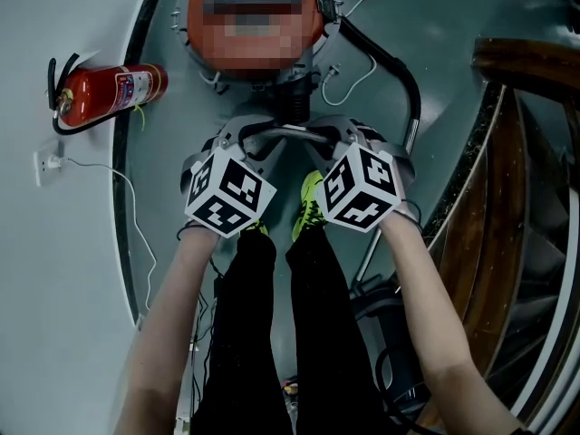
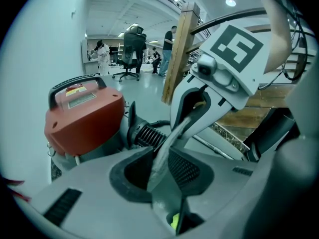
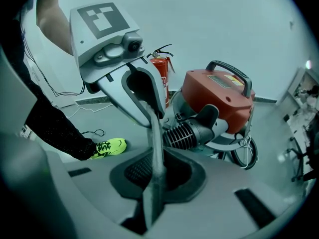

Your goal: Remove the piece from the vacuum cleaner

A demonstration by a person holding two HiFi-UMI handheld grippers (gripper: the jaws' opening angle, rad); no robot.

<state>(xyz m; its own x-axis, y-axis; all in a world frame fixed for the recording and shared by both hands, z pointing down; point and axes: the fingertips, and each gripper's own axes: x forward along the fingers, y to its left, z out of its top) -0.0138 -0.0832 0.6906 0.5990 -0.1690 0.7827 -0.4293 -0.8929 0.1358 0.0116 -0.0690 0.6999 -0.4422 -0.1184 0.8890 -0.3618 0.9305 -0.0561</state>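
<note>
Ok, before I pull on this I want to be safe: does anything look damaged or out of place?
Nothing stands out. The red-topped vacuum cleaner stands upright with its black ribbed hose in place. The left tool and right tool both clamp the grey metal pipe. The red fire extinguisher stands by the wall.

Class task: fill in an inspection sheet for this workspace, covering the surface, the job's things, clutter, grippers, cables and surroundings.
Surface: smooth grey floor; no table.
Job's things: red-topped vacuum cleaner with ribbed hose; metal tube in front of it.
Clutter: nothing seen.
Grippers: left hand-held gripper and right hand-held gripper both clamp the metal tube.
Cables: white cable runs from wall socket.
Surroundings: fire extinguisher by the wall; wooden staircase; people far off.
</note>
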